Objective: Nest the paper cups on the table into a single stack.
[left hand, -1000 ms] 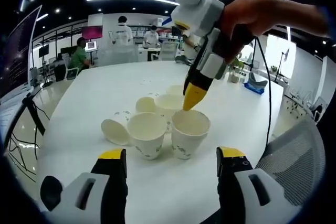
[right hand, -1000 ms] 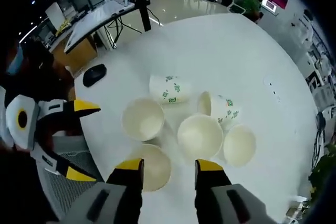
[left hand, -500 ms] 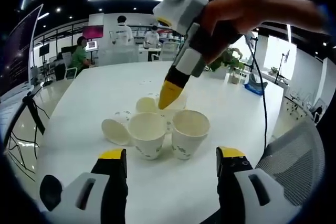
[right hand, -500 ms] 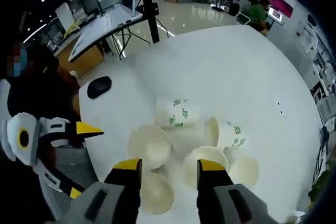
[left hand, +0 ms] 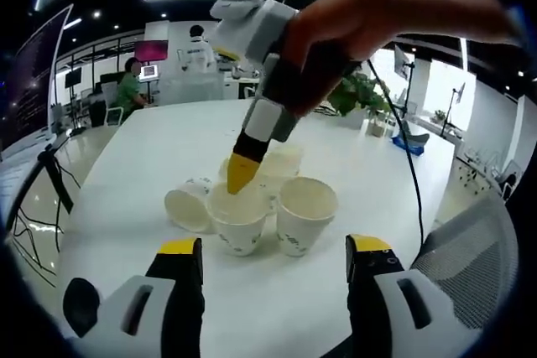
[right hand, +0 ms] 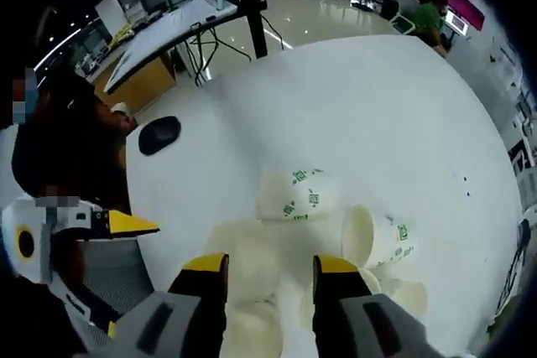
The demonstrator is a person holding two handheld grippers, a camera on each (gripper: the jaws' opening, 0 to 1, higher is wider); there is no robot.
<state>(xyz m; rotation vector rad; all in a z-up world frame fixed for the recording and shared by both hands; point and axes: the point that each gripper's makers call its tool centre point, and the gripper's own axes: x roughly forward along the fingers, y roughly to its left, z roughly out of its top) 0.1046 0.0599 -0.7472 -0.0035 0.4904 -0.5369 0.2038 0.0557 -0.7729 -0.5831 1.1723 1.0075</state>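
The left gripper [left hand: 273,251], jaws wide apart and holding nothing, hovers near a cluster of white paper cups [left hand: 239,217] on the round white table [left hand: 126,173], while the right gripper's yellow tip dips at the rim of the front-left cup.

Beside those cups, the right gripper [right hand: 262,267] hangs with jaws parted and empty over two cups lying on their sides [right hand: 294,197]; a black mouse [right hand: 159,134] rests near the table's edge.

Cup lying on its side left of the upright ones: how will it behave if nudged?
The tipped cup lies on its side on the smooth white table, so it would probably roll, curving because it tapers. It looks like thin paper, so likely very light and easily crushed by a firm squeeze.
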